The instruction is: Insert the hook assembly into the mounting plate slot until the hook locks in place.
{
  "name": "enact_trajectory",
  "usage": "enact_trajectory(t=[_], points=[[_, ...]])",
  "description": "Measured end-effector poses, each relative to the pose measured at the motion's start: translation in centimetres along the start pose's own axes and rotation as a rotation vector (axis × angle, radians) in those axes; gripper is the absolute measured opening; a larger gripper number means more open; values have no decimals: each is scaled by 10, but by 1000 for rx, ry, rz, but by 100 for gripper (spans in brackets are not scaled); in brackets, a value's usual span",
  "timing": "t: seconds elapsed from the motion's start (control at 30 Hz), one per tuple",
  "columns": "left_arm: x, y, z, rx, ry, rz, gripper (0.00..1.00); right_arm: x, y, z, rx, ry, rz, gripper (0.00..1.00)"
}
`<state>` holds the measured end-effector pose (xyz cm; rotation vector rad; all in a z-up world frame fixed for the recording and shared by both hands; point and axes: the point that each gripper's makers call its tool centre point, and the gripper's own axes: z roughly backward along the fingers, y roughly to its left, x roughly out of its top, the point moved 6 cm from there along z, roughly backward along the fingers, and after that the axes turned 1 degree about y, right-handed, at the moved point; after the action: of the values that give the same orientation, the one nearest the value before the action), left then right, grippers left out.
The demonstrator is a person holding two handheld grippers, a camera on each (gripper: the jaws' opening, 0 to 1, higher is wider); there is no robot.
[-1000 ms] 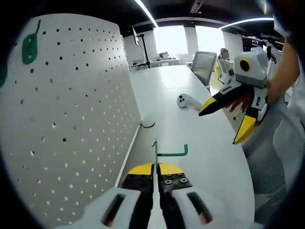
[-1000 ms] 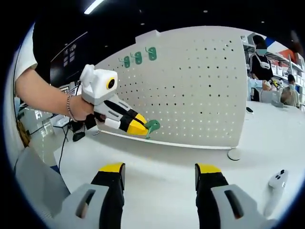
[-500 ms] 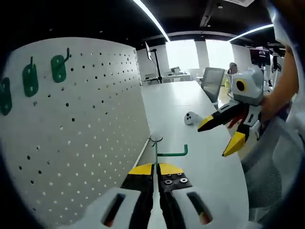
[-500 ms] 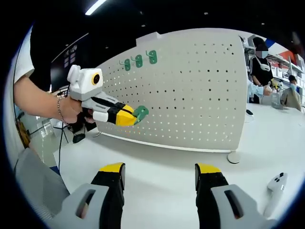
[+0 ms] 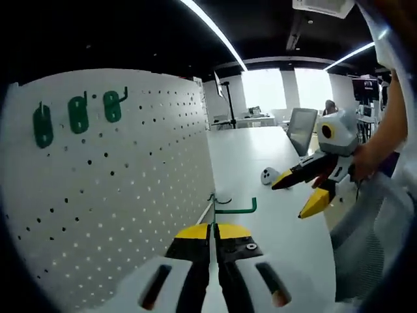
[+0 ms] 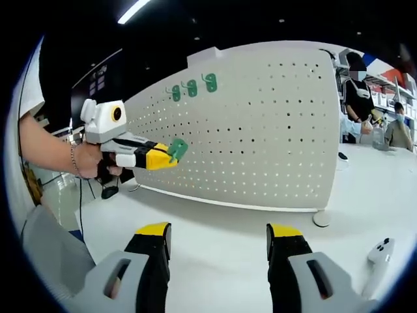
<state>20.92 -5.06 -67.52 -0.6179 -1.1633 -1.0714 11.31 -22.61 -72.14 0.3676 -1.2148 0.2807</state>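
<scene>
Green wire and a green plate make up the hook (image 5: 229, 209) that my left gripper (image 5: 213, 240) carries. In the left gripper view its fingers (image 5: 193, 232) are pressed together at lower centre, pinching the flat plate edge-on, with the wire arm sticking out toward the right of the frame. In the right gripper view the same gripper (image 6: 171, 154) sits at left of centre, the hook's plate (image 6: 176, 149) showing just past its yellow tips, close to the white pegboard (image 6: 273, 124) but, as far as I can tell, not yet touching it.

3 green hooks (image 5: 77, 115) are already hung along the upper left of the pegboard (image 5: 117, 195) in the left gripper view. My right gripper (image 6: 220, 242) waits at the bottom of its own view, fingers (image 6: 154, 236) spread wide and holding nothing, above the white counter (image 6: 241, 228). A white controller (image 6: 378, 251) lies at lower right.

I judge the hook to be light and stiff, thin enough to twist in the pinch if pushed off-axis. Holding the plate low, as now, leaves its back free to meet the holes. I would keep the squeeze firm and press straight in, since smooth coated metal may slip.
</scene>
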Motion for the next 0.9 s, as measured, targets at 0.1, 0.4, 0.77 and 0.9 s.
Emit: enact_trajectory(t=[0.1, 0.4, 0.77, 0.9], points=[[1, 0, 7, 18, -21, 23, 1, 1, 1, 0, 4, -4, -2, 57], [7, -2, 24, 62, -89, 75, 2, 6, 5, -2, 20, -24, 4, 57], [13, -7, 36, 83, -136, 98, 2, 11, 7, -1, 34, -49, 4, 58], [17, -7, 40, 85, -191, 146, 2, 11, 8, -1, 39, -52, 5, 57]])
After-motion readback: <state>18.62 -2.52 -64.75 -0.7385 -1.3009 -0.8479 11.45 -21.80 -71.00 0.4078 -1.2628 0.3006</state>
